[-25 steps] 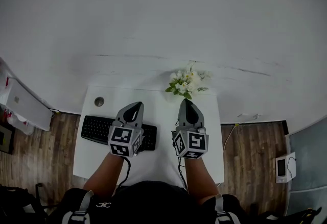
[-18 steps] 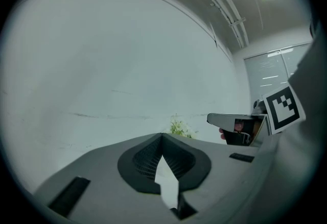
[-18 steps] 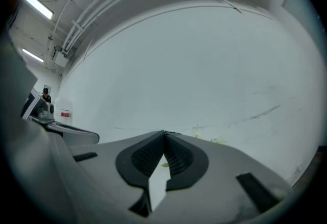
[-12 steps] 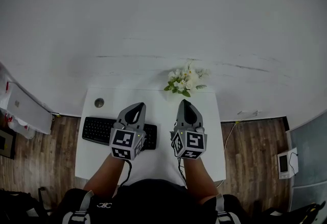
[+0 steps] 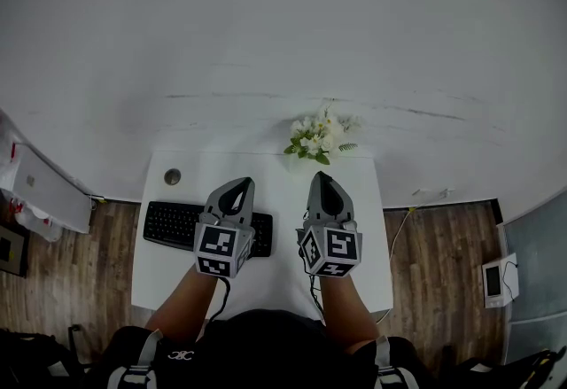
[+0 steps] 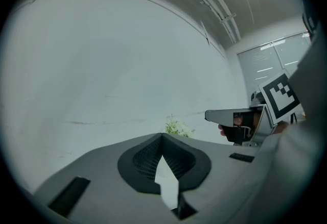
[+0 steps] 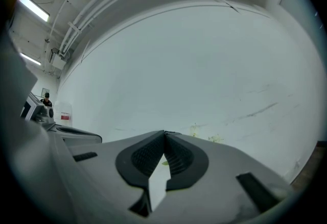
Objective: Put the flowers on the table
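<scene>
Nothing has shifted since a moment ago: the flowers (image 5: 316,137) sit at the worktop's (image 5: 280,188) far edge by the wall. The left gripper (image 5: 236,188) and right gripper (image 5: 322,183) hover nearer, fingers together, holding nothing.

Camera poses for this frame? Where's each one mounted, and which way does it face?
Head view: on the person's head, facing steeply down at the table, keyboard, flowers; shows both forearms, left gripper, right gripper.
Left gripper view: on the left gripper, facing along its closed jaws toward the white wall; right gripper at right.
Right gripper view: on the right gripper, facing the same wall over closed jaws; left gripper at left.
Shared: flowers in all three, faint in the right gripper view.
</scene>
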The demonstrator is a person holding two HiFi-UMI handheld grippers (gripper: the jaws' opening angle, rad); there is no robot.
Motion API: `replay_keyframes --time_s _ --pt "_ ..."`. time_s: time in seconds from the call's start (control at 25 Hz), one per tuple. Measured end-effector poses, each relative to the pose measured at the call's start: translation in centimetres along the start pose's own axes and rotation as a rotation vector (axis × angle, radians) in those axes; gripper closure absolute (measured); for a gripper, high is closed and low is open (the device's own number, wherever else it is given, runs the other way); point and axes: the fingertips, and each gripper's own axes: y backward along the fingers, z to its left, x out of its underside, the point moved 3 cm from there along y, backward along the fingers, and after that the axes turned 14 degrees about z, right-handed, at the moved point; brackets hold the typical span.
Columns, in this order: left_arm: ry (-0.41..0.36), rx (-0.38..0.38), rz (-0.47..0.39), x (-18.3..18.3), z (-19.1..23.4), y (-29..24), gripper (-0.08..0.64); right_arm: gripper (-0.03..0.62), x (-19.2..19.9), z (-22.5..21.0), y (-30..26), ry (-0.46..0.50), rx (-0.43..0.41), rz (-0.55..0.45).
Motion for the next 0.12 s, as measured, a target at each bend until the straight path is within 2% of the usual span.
replay_keyframes --time_s 0.12 --pt "-0.003 0.004 -0.012 -0.14 -0.13 0.41 0.558 0.592 0.23 0.35 0.25 0.005 -0.002 0.006"
